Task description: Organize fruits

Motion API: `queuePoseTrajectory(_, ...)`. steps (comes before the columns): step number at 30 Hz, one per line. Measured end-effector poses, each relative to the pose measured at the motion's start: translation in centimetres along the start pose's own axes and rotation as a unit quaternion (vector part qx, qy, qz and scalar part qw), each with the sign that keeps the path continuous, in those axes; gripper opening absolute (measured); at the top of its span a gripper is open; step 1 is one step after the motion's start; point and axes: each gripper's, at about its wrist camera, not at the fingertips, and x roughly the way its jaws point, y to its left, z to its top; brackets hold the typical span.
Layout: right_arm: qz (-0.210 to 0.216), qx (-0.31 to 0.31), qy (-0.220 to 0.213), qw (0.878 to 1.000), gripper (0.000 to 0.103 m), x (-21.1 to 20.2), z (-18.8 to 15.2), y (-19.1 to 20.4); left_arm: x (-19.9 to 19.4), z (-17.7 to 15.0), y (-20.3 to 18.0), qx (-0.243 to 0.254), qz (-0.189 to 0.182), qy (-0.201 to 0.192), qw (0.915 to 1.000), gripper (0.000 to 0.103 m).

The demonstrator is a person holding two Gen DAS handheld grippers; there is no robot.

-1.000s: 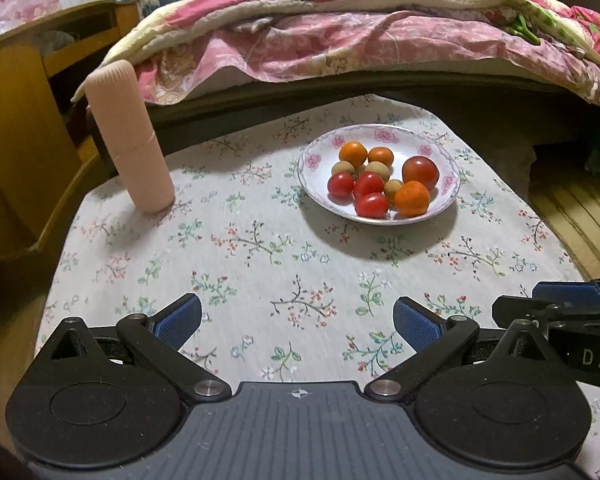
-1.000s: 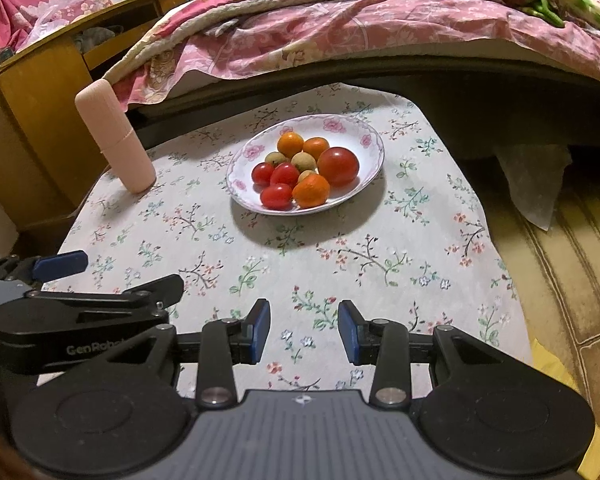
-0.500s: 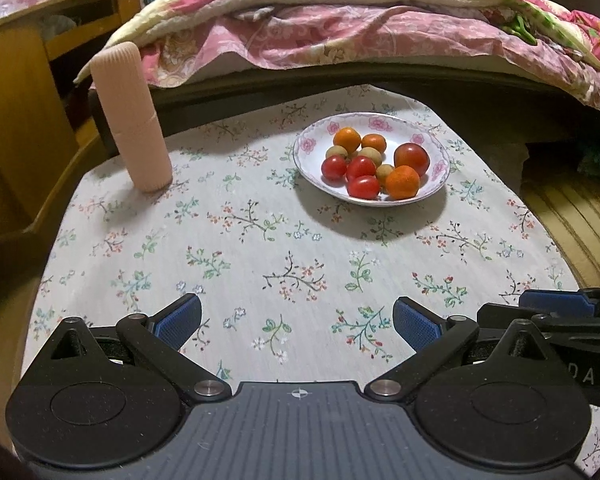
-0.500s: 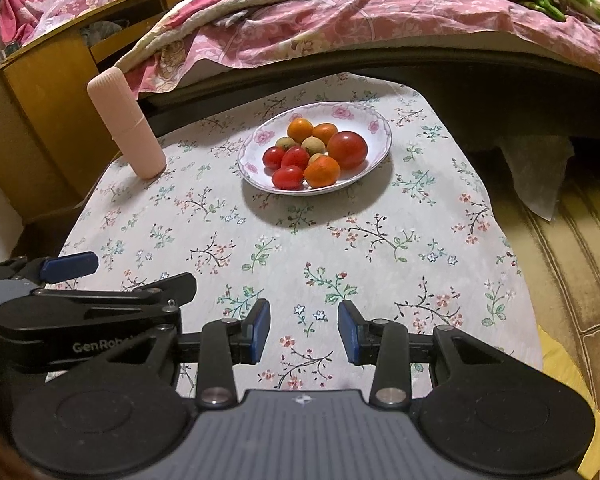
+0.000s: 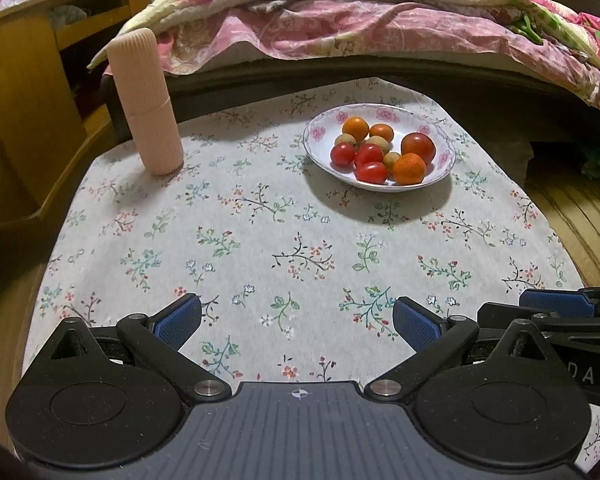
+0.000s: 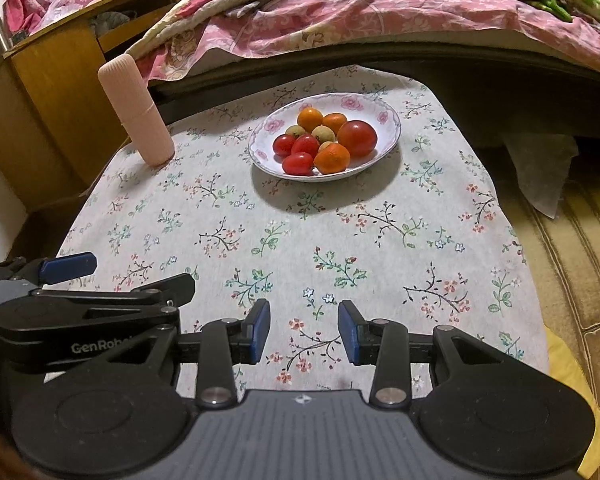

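Observation:
A white floral-rimmed plate [image 5: 320, 140] [image 6: 384, 114] sits toward the far side of the flowered tablecloth. It holds several fruits: small red tomatoes [image 5: 370, 172] [image 6: 298, 163], oranges [image 5: 409, 168] [image 6: 332, 158], a big red tomato [image 5: 418, 148] [image 6: 357, 138] and pale round fruits [image 5: 378, 143]. My left gripper [image 5: 298, 320] hovers over the near table edge, open wide and empty. Beside it, my right gripper [image 6: 304, 332] is open with a narrower gap, nothing between its pads. Both are well short of the plate.
A tall pink ribbed bottle [image 5: 144, 102] [image 6: 136, 110] stands at the table's far left. A wooden cabinet [image 5: 24, 80] is on the left, a bed with a pink quilt [image 5: 360, 20] behind the table, and wooden floor [image 6: 572, 260] on the right.
Both grippers have drawn back toward the near table edge, so the plate and bottle look farther away. Their openings are unchanged.

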Motion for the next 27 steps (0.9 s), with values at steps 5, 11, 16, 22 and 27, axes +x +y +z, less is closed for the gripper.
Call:
queuePoseTrajectory(5, -0.001, -0.003, 0.003, 1.000, 0.040, -0.1, -0.3, 0.1, -0.1, -0.3, 0.0, 0.001, 0.001, 0.004, 1.0000, 0.103)
queuePoseTrajectory(11, -0.002, -0.004, 0.005, 1.000, 0.040, -0.1, -0.7, 0.2, -0.2, -0.6, 0.0, 0.005, 0.002, 0.006, 1.0000, 0.103)
queuePoseTrajectory(16, -0.002, -0.004, 0.005, 1.000, 0.040, -0.1, -0.8, 0.2, -0.2, -0.7, 0.0, 0.005, 0.002, 0.006, 1.0000, 0.103)
queuePoseTrajectory(22, -0.003, -0.004, 0.006, 1.000, 0.040, -0.1, -1.0, 0.2, -0.3, -0.8, 0.0, 0.006, 0.003, 0.006, 1.0000, 0.103)
queuePoseTrajectory(27, -0.004, -0.004, 0.007, 1.000, 0.040, -0.1, -1.1, 0.3, -0.3, -0.8, 0.0, 0.006, 0.004, 0.006, 1.0000, 0.103)
